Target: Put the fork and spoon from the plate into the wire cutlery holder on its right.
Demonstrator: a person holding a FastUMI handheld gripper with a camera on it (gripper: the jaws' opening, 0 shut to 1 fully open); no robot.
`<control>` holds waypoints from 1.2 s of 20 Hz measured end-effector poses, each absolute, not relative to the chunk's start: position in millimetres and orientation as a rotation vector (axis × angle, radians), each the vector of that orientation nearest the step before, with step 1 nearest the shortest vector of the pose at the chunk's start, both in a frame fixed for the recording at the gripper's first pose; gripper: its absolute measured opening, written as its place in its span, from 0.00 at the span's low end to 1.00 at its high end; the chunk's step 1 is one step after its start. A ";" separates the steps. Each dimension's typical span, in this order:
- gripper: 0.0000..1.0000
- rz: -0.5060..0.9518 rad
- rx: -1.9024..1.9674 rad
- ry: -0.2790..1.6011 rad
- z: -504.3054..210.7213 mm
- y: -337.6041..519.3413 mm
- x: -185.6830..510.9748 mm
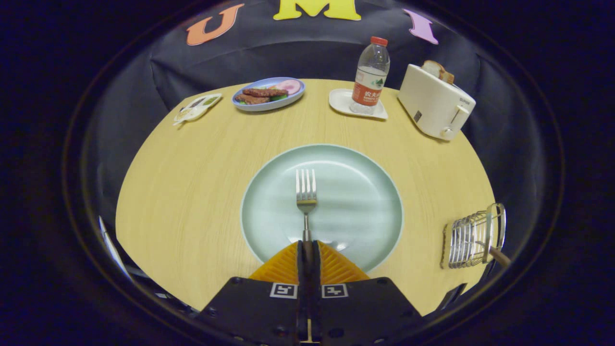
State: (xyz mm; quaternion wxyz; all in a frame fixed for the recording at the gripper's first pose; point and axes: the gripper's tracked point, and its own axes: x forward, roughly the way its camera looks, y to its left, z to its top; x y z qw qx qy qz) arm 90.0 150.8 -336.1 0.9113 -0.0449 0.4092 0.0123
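Fork first: your gripper is clamped on its handle, tines pointing ahead over the plate. Next you need to carry it right, to the wire cutlery holder, and tip it in. Count one fork, one plate, one holder; what may be a handle already pokes from the holder.

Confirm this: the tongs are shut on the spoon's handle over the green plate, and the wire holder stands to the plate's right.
One thing is wrong: it is a fork, not a spoon. The gripper view shows its tines pointing away over the plate, with the tongs shut on its handle. The rest holds: the wire holder stands to the plate's right.
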 end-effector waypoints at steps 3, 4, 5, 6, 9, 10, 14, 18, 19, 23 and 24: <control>0.04 0.047 -0.062 0.832 -316.8 138.1 80.8; 0.04 0.052 -0.056 0.822 -308.6 132.3 77.6; 0.04 0.054 -0.054 0.814 -301.0 125.4 74.0; 0.04 0.057 -0.052 0.809 -294.0 117.5 70.5; 0.04 0.051 -0.034 0.790 -275.9 92.6 56.6; 0.03 0.048 -0.025 0.784 -270.6 83.1 52.2; 0.04 0.021 -0.003 0.772 -255.2 37.6 30.2; 0.04 -0.019 0.021 0.780 -247.5 -8.5 6.5; 0.04 -0.025 0.033 0.787 -246.0 -17.9 0.0; 0.04 -0.051 0.066 0.821 -245.2 -49.9 -21.2; 0.04 -0.055 0.079 0.829 -244.4 -55.9 -23.9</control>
